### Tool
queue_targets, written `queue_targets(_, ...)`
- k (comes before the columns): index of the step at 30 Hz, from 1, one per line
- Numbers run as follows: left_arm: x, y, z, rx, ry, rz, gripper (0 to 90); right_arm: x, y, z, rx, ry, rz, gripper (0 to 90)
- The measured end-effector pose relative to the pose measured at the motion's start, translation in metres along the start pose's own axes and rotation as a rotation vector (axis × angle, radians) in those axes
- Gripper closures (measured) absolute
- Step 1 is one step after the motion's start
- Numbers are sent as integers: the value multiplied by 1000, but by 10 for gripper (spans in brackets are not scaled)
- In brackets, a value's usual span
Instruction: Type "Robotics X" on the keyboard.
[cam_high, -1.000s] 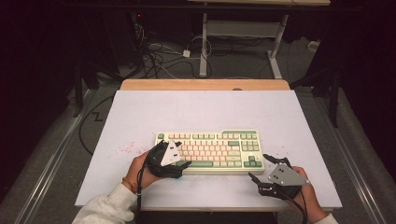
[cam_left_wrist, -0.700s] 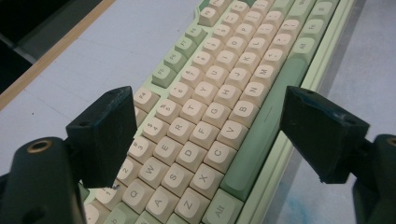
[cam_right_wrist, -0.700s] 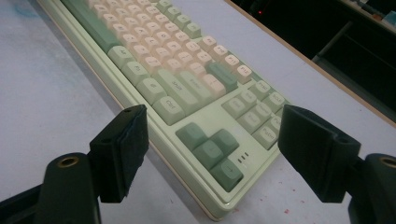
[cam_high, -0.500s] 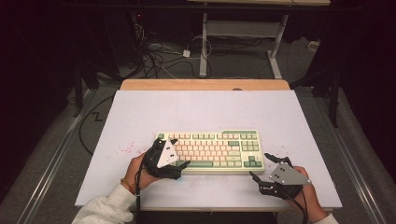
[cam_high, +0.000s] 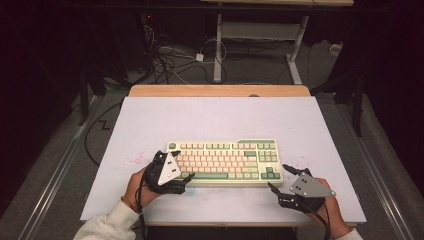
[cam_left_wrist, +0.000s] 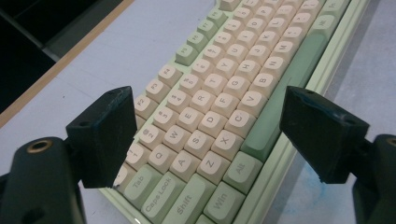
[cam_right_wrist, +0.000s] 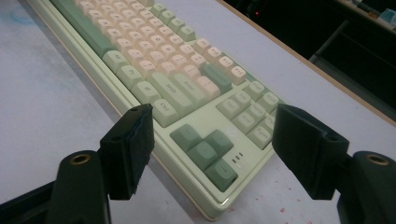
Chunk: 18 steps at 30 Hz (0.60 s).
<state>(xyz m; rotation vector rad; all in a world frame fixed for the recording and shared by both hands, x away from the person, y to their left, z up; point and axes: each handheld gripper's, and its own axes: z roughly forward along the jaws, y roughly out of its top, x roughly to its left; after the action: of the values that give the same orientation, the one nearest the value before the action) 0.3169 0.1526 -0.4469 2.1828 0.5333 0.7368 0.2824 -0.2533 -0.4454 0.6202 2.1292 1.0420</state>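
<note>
Left hand-held gripper (cam_high: 181, 166) sits at the keyboard's (cam_high: 225, 161) left end, jaws spread wide over the corner keys, gripping nothing. Right hand-held gripper (cam_high: 278, 177) hovers at the near right corner; its jaws have just been closing, and the corner lies between them unpressed. One keyboard, rectangular, pale green plastic with cream and green keycaps, lies flat toward the near edge of the matte white tabletop (cam_high: 215, 117).
</note>
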Motion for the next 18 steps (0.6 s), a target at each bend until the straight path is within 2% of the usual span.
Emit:
queue_targets(10,1,-18,-12,10,37,-11,182,-2,3,3,-3,23,8,389)
queue_targets(15,0,-25,-16,26,33,-18,183,-3,4,5,-4,37,11,428)
queue_targets(18,-1,-29,-18,40,33,-20,183,-3,6,8,-3,47,9,482)
